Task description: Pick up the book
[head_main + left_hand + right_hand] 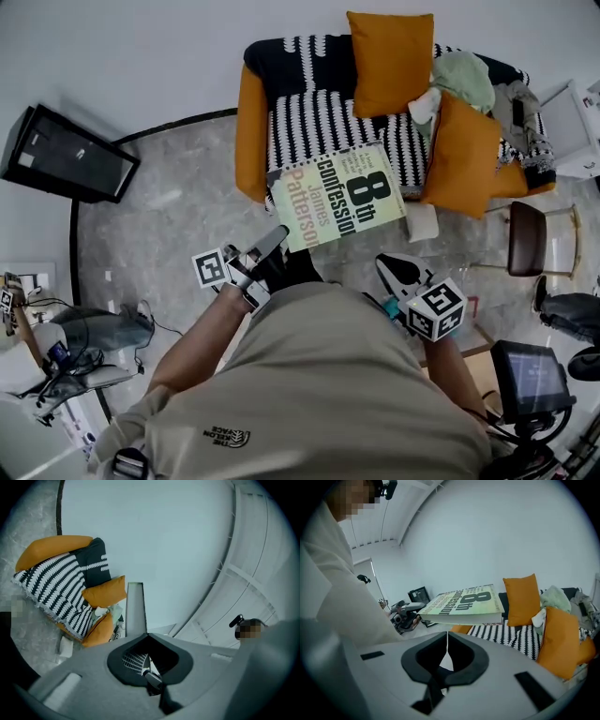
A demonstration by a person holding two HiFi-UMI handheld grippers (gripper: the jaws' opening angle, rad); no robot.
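1. The person's beige shirt [319,394] is filling the bottom of the head view, with both forearms reaching forward from it.
2. The right gripper [392,267] is hovering just in front of the body. In the right gripper view its jaws are pressing together with nothing between them, and they are staying apart from the book.
3. The left gripper [272,242] is clamping the book [337,197] by its lower-left corner, its jaws closed on the cover. In the left gripper view the book is showing edge-on as a narrow grey strip rising from the jaw tips.
4. The book is hanging in the air above the floor and in front of the sofa, cover up and roughly level. It is a pale green paperback with a large "8th" on the front, and only the 1 gripper is touching it.
5. Beyond it, an orange sofa [251,131] is standing under a black-and-white throw [319,112].
6. 2 orange cushions are resting on the sofa: 1 upright at the back [390,61] and 1 leaning at the right end [461,155], with a pale green cloth [464,80] bunching between them.
7. A brown stool [527,239] is standing on the marbled floor [169,234] to the right of the sofa.
8. Far left, a black screen [67,153] is sitting near the white wall [141,56].
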